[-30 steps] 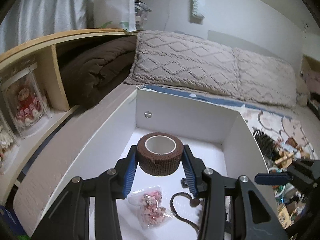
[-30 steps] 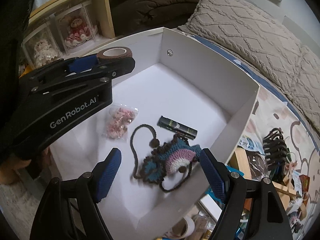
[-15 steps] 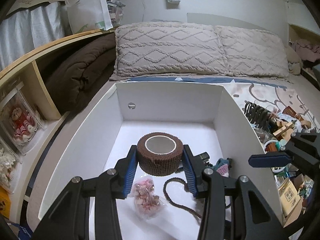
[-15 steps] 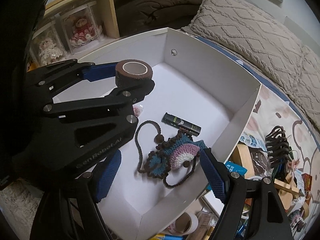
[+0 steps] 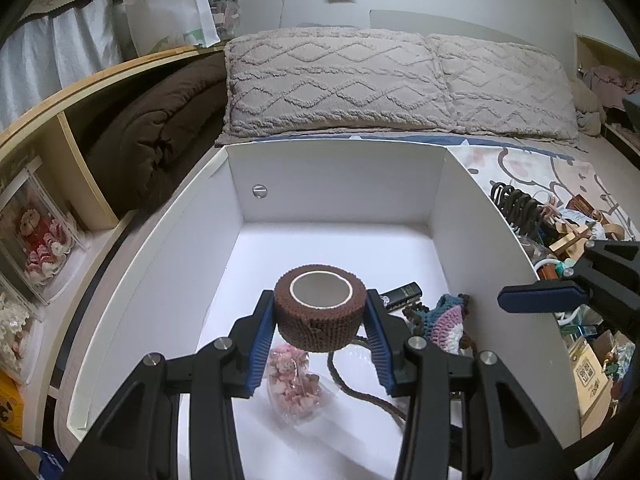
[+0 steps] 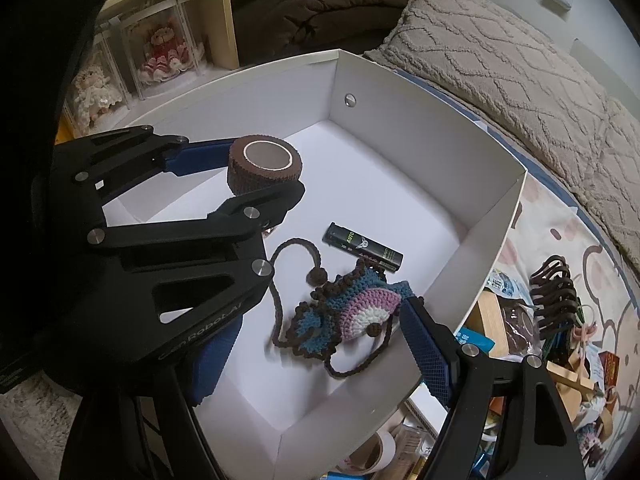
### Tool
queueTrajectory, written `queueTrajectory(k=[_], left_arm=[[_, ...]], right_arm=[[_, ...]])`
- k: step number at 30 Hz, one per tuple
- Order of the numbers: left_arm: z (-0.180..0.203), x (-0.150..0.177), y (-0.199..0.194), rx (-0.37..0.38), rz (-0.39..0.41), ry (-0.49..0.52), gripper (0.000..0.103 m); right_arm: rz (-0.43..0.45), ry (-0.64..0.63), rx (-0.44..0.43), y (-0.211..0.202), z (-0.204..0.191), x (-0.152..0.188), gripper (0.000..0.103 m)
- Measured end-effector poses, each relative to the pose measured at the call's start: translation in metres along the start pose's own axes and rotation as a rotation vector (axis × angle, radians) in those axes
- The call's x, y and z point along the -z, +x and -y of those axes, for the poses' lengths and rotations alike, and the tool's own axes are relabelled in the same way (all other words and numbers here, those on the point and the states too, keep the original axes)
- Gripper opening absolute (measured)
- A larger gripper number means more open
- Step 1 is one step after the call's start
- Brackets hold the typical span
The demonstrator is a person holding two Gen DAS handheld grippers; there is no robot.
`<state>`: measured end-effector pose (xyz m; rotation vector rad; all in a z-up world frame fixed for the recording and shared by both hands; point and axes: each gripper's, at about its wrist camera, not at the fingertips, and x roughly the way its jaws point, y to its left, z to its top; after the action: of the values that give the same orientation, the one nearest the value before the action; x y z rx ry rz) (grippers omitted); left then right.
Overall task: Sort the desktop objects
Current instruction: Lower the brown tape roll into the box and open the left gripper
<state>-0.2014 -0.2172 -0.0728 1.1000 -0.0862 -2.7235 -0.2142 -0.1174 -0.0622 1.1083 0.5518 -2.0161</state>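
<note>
The left gripper (image 5: pixel 320 320) clamps a brown fabric tape roll (image 5: pixel 319 312) above the white cardboard box (image 5: pixel 336 176), whose far half lies bare; the right gripper (image 6: pixel 320 360), jaws wide and empty, hangs over the box's near wall. "GenRobot.AI" marks the left gripper.

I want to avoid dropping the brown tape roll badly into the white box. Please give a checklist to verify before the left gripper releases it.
1. Brown tape roll clamped by left gripper: ok.
2. Roll is above the white box interior: ok.
3. Floor under the roll free: not ok, pink candy bag and crochet pouch cord lie there.
4. Right gripper open, holding nothing: ok.
5. Black tube away from the roll: ok.
6. Roll height above floor: cannot tell.
</note>
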Motion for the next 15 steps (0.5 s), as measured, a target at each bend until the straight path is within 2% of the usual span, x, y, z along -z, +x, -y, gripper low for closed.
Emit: queueTrajectory(k=[2, 6, 8, 15], left_arm=[[0.0003, -0.0001, 0.0001, -0.001, -0.003, -0.002, 0.044], [0.0005, 0.0001, -0.0025, 0.012, -0.001, -0.009, 0.066], [0.0001, 0.0000, -0.0038, 0.016, 0.004, -0.012, 0.070], [0.0003, 0.0002, -0.0039, 0.019, 0.008, -0.022, 0.070]], right_arm=[[0.000, 0.000, 0.001, 0.0002, -0.0001, -0.0002, 0.081], [-0.001, -0.001, 0.002, 0.0001, -0.0001, 0.0001, 0.081], [-0.002, -0.004, 0.004, 0.0007, -0.0005, 0.0001, 0.081], [-0.008, -0.012, 0.014, 0.0017, -0.0015, 0.0018, 0.081]])
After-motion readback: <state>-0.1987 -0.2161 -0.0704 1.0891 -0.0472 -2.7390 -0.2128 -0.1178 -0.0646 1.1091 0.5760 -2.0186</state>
